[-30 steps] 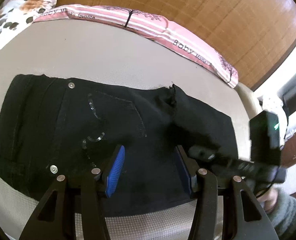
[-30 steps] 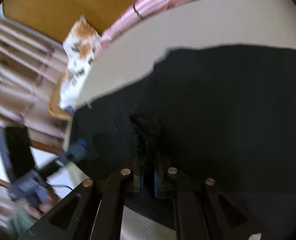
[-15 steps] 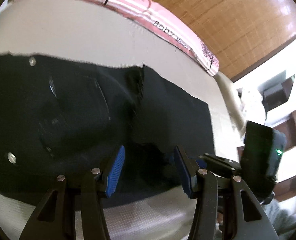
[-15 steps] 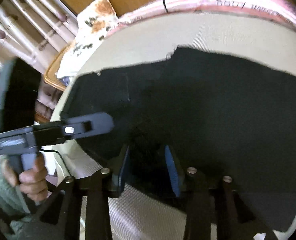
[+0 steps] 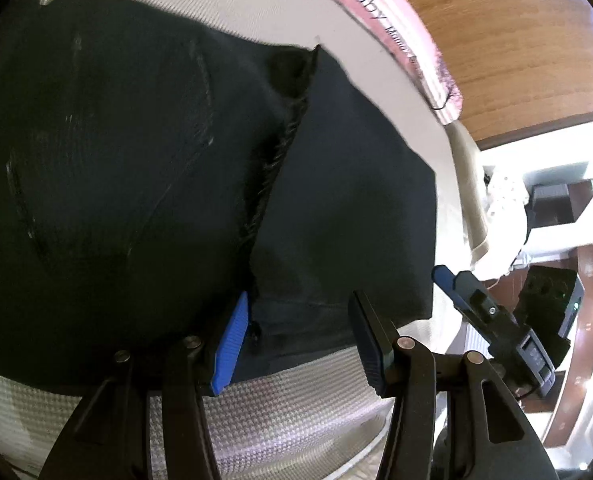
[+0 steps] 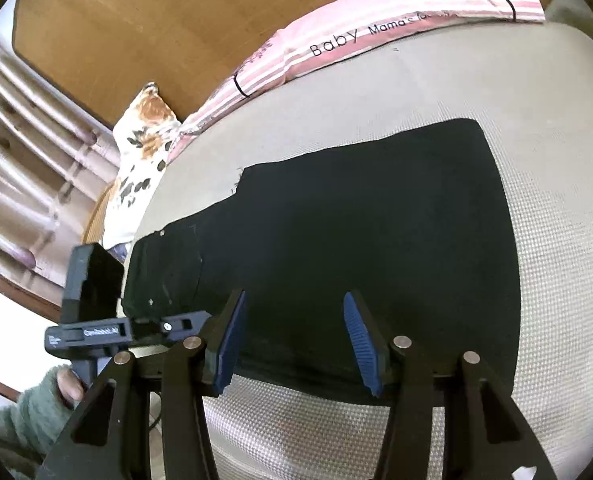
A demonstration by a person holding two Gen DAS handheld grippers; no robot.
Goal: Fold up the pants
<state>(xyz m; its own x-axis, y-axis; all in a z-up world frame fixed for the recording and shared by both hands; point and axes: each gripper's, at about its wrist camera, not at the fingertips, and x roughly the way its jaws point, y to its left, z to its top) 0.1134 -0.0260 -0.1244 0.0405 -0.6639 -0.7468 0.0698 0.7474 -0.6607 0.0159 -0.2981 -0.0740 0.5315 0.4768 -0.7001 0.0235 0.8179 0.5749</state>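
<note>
Black pants (image 5: 136,184) lie flat on a beige bed, legs folded back over the upper part, with a frayed hem edge running across them. My left gripper (image 5: 296,340) is open and empty, its blue pads just above the pants' near edge. In the right wrist view the pants (image 6: 356,240) form a long dark strip. My right gripper (image 6: 296,344) is open and empty over their near edge. The left gripper (image 6: 108,328) shows at the left of that view, and the right gripper's finger (image 5: 480,304) at the right of the left view.
A pink striped blanket (image 6: 376,36) lies along the far side of the bed (image 6: 556,320). A floral pillow (image 6: 144,148) sits at the far left corner. A wooden wall (image 6: 156,20) stands behind. The bed's near edge is just below both grippers.
My right gripper has opened, let go of the black cloth and drawn back to the near edge. My left gripper has moved right along the pants and stayed open.
</note>
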